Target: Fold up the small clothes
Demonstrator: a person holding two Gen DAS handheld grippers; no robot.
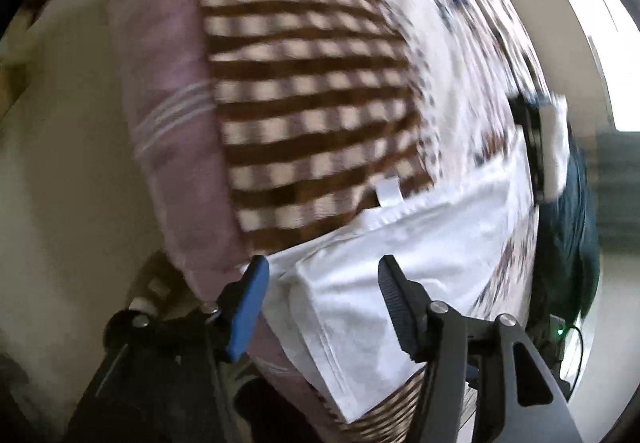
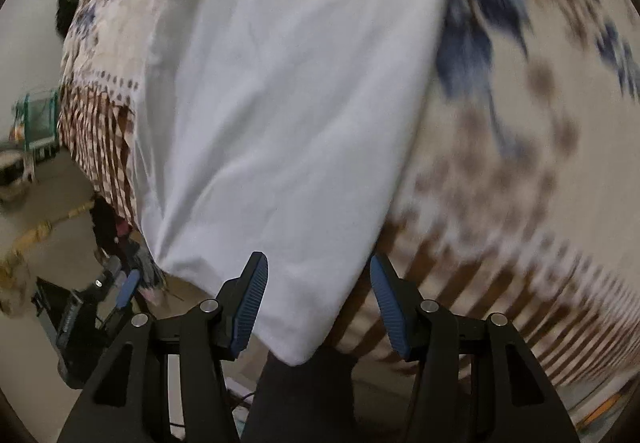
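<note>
A white garment lies flat on a bed covered by a brown-checked and floral blanket. Its folded edge runs just past my left gripper, which is open with the cloth between and beyond its fingers, not pinched. A small white label sticks out at the garment's far edge. In the right wrist view the white garment fills the middle. Its near corner hangs between the fingers of my right gripper, which is open. The other gripper shows small at the left.
A mauve striped pillow lies along the left of the blanket. A dark teal cloth sits at the bed's right edge by a bright doorway. The floral part of the blanket spreads right. Floor and clutter lie at the left.
</note>
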